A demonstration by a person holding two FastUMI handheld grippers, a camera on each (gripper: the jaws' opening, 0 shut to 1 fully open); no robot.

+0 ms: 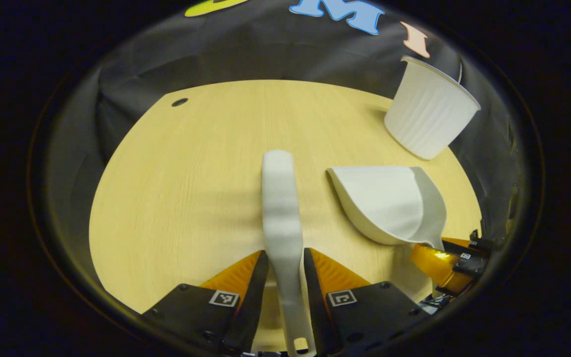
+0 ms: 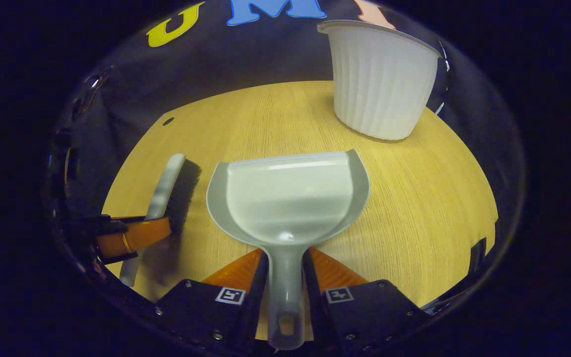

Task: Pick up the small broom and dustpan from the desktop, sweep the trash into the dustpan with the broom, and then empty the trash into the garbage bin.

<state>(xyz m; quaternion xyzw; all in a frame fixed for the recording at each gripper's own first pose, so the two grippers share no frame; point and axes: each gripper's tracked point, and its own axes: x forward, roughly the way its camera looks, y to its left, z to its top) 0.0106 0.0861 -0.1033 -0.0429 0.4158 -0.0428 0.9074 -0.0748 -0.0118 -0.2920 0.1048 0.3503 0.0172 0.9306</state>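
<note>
Counted on the wooden bench (image 1: 176, 198): one small broom (image 1: 281, 208), one dustpan (image 1: 389, 203), one white ribbed garbage bin (image 1: 429, 109). Two claws in all.

In the left gripper view: left claw (image 1: 286, 270) pinching the white handle of the small broom, one finger on each side, both pressed on it. Handle running forward from between the fingers, over the middle of the bench. To its right, near but apart, the dustpan, seen from the side, with its handle held by the right claw (image 1: 451, 258) at the lower right edge. Farther back on the right, the garbage bin, standing at the bench edge close to the black cloth wall, open top up; looked tilted, perhaps from the lens only. One small dark hole (image 1: 179, 102) in the bench top, far left.

In the right gripper view: right claw (image 2: 285, 270) closed on the grey handle of the dustpan (image 2: 290, 198), a finger against each side. Pan open side up, front lip pointing to the garbage bin (image 2: 382, 82), which stood well behind it. No trash seen inside the pan. On the left, the small broom (image 2: 166, 186) with dark bristles on its right side, gripped by the left claw (image 2: 132, 235). Could not tell whether broom or dustpan touched the bench (image 2: 414, 198) or were lifted just above.
</note>
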